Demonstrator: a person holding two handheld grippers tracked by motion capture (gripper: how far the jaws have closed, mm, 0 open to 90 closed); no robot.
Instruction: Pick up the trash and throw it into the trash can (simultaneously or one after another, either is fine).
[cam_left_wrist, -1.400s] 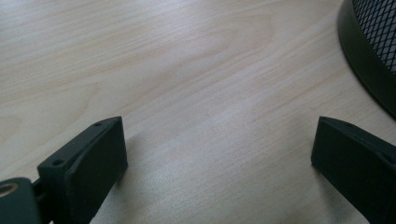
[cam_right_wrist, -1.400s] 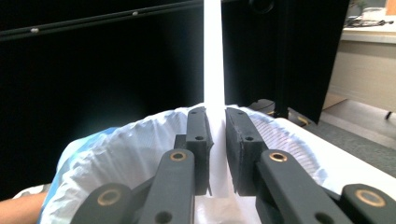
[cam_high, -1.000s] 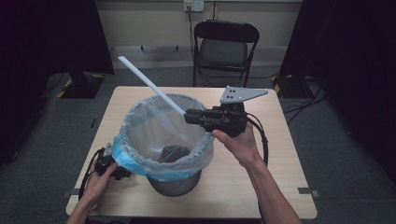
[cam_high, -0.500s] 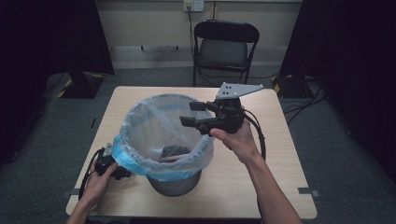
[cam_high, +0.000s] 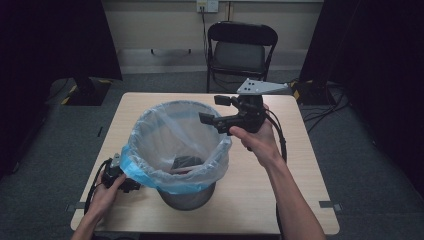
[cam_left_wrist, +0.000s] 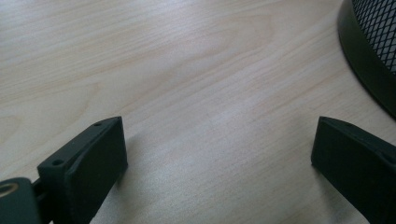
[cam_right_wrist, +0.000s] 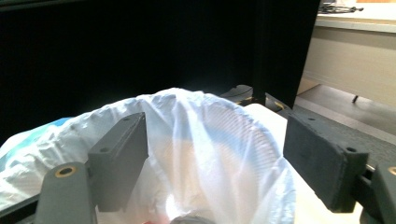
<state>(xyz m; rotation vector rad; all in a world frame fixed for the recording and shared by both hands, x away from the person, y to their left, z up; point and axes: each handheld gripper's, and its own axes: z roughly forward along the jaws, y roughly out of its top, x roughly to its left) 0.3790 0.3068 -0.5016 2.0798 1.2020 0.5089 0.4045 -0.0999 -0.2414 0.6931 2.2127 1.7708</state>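
Where it stands mid-way on the pale wooden table (cam_high: 300, 165), the black mesh bin (cam_high: 187, 197) carries a translucent blue-edged liner (cam_high: 175, 145); right gripper (cam_high: 216, 111) gapes empty above its rim; left gripper (cam_high: 131, 181) gapes beside its base.

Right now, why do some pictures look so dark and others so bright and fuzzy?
High view: the room around the table is dim, almost black at the sides. Right gripper view: the plastic bag glows washed-out white, and the near jaws look soft. Left gripper view: the wood is evenly lit, with a soft shadow beside the left jaw, and the mesh bin is slightly blurred.
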